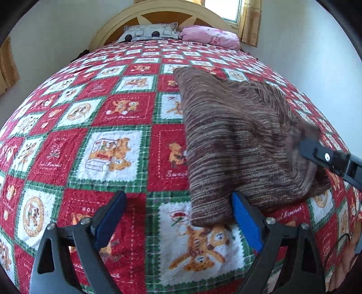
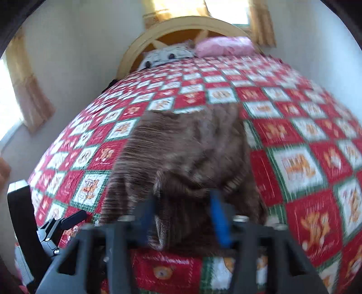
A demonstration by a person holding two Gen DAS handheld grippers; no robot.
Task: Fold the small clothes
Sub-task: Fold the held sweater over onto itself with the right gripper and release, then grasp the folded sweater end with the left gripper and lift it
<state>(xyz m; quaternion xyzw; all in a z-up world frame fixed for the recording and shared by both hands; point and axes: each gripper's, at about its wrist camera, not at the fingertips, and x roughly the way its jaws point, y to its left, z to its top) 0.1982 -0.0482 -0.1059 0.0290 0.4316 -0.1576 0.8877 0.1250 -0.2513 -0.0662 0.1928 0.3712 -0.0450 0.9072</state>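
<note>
A brown striped knit garment (image 1: 237, 140) lies on the red, white and green quilt (image 1: 113, 113), right of centre. My left gripper (image 1: 177, 195) hovers open over the quilt. The garment's near left corner lies between its blue pads, close to the right pad (image 1: 244, 217), and nothing is gripped. My right gripper (image 1: 305, 147) comes in from the right and is shut on the garment's right edge, which is bunched and raised there. The right wrist view is blurred: a fold of brown cloth (image 2: 181, 158) sits between the right gripper's (image 2: 183, 201) fingers. One finger (image 2: 74, 217) of the left gripper shows at lower left.
At the head of the bed, a grey patterned pillow (image 1: 149, 34) and a pink pillow (image 1: 210, 36) rest against a curved wooden headboard (image 1: 113, 27). A window with yellow curtains (image 1: 251, 20) is behind. A hand (image 1: 348, 248) shows at the right edge. Quilt spreads left of the garment.
</note>
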